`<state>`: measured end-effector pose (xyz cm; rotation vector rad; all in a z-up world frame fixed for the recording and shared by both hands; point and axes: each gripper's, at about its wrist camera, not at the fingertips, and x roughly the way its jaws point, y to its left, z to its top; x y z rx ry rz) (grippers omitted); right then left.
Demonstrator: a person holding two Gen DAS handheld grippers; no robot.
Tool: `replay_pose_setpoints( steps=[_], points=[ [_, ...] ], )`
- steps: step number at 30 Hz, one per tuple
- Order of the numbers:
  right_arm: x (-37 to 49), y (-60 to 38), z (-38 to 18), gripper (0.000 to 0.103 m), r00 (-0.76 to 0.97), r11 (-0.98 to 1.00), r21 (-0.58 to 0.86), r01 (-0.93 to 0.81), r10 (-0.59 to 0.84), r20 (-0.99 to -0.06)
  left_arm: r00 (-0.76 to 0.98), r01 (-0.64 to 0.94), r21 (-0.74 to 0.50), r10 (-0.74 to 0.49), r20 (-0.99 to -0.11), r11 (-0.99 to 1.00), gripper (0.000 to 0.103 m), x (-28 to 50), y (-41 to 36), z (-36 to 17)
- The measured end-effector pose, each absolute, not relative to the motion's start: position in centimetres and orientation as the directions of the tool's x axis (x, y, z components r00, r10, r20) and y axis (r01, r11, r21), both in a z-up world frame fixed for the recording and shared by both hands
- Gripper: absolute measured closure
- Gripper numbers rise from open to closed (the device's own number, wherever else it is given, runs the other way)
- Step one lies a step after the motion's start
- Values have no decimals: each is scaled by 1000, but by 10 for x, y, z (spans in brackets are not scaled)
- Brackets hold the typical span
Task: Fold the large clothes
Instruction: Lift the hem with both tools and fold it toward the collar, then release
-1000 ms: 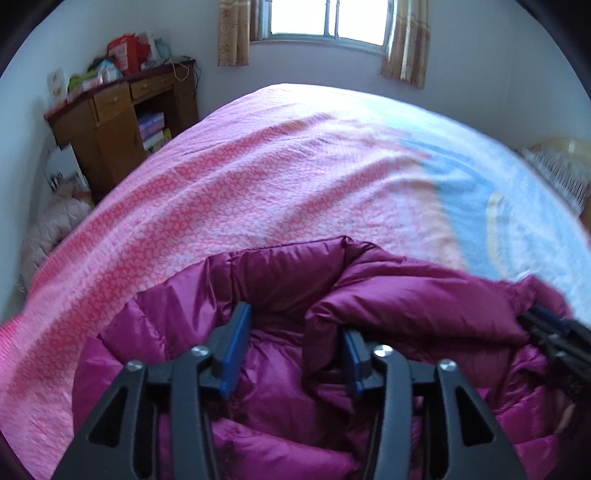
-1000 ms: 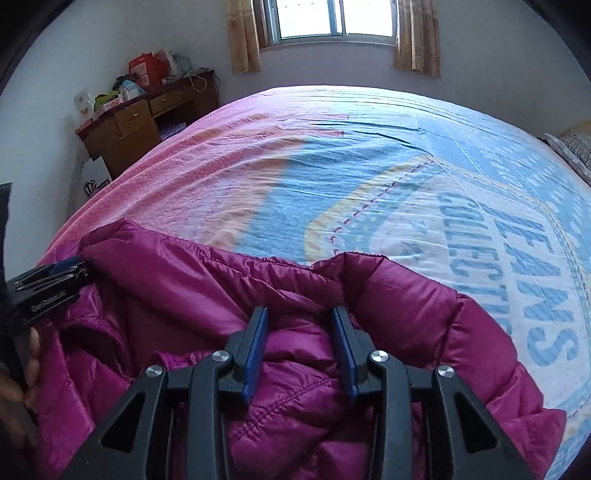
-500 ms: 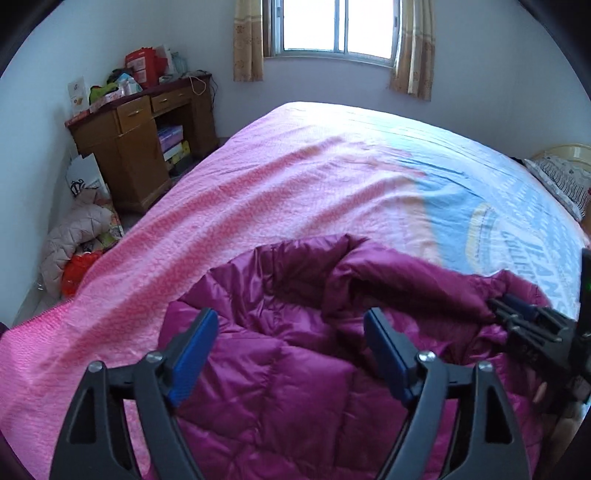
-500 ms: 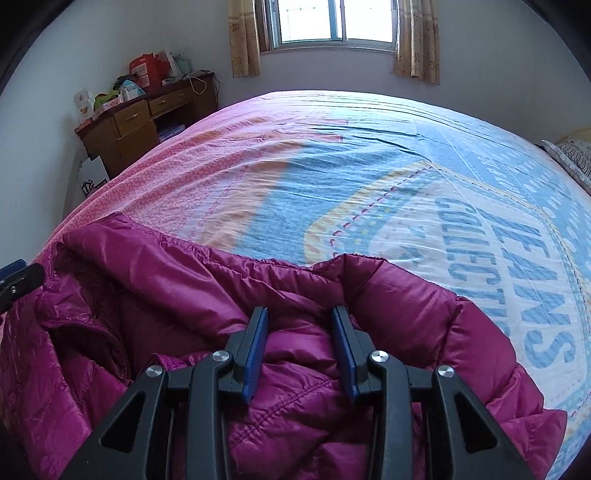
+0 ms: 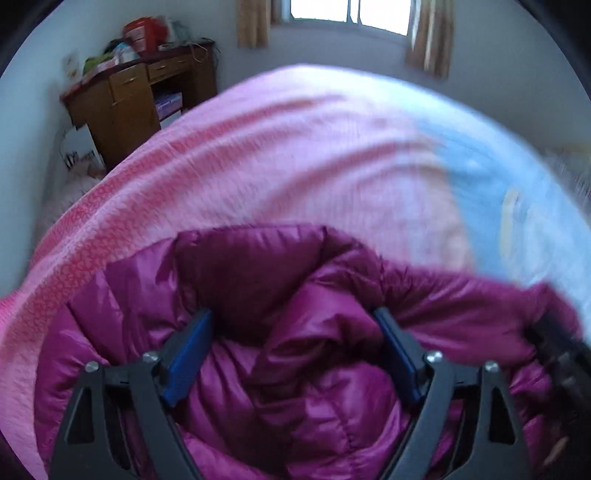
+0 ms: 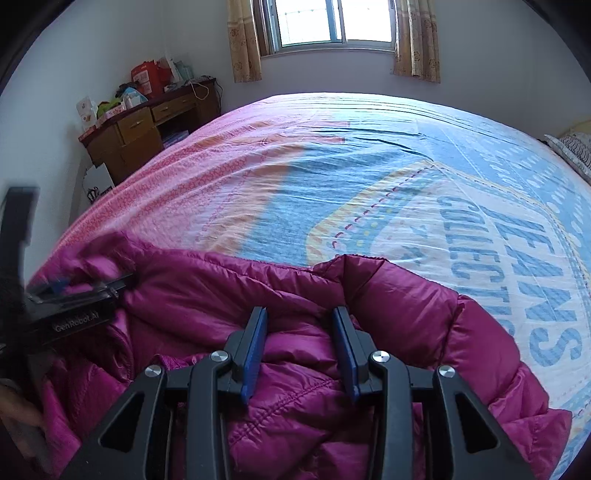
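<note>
We see the bed (image 6: 332, 155) filling most of both views, its pink and blue sheet (image 5: 295, 155) spread flat, with a desk (image 6: 140, 136) against the far wall under the window (image 6: 328, 22). The jacket (image 6: 295, 295), a magenta puffer, lies bunched at the near edge of the bed, right under both grippers.

What has just changed is on our left side. The left gripper (image 5: 293, 325) was pinched on a fold of the jacket a second ago; now its jaws stand wide and are opening further, with puffy fabric heaped between them but neither pad pressing on it. We read that as a release: the left side of the fold has been laid down, and that hand is free to take a new hold. Its view is blurred, so the hand is on the move, and the collar ridge that sat tight between its fingers earlier now slumps loosely in the gap.

The right gripper (image 6: 301, 321) differs not at all from the earlier frames. Its jaws are narrow and hold a quilted ridge of the jacket near the middle of the garment, in the same spot and at the same angle.

In the right view the left gripper shows at the jacket's left edge, low over the fabric, where half a second ago only its tip was at the frame's border.
</note>
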<state>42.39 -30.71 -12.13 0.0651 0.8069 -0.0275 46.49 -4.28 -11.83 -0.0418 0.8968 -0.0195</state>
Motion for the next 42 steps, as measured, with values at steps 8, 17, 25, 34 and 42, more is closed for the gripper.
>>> replay_pose_setpoints(
  steps=[8,17,25,34,42],
  points=[
    [421,-316,-118,65,698,992,114,53,45,-714,613,-5,63,53,-789,998,5,471,-51,-121],
    [393,-321,-116,64,668,994,106,38,54,-743,617,-8,94,79,-783,995,3,469,-66,-128],
    [409,-299,-123,43,650,983,-148,107,-182,-738,617,-9,94,80,-783,996,3,470,-67,-128],
    [335,-337,-91,38,714,974,163,157,2,-700,583,64,21,-21,-812,998,3,462,-56,-119],
    [157,-349,-45,38,806,984,139,111,-7,-592,664,210,36,-115,-738,977,3,340,-16,-71]
  ],
)
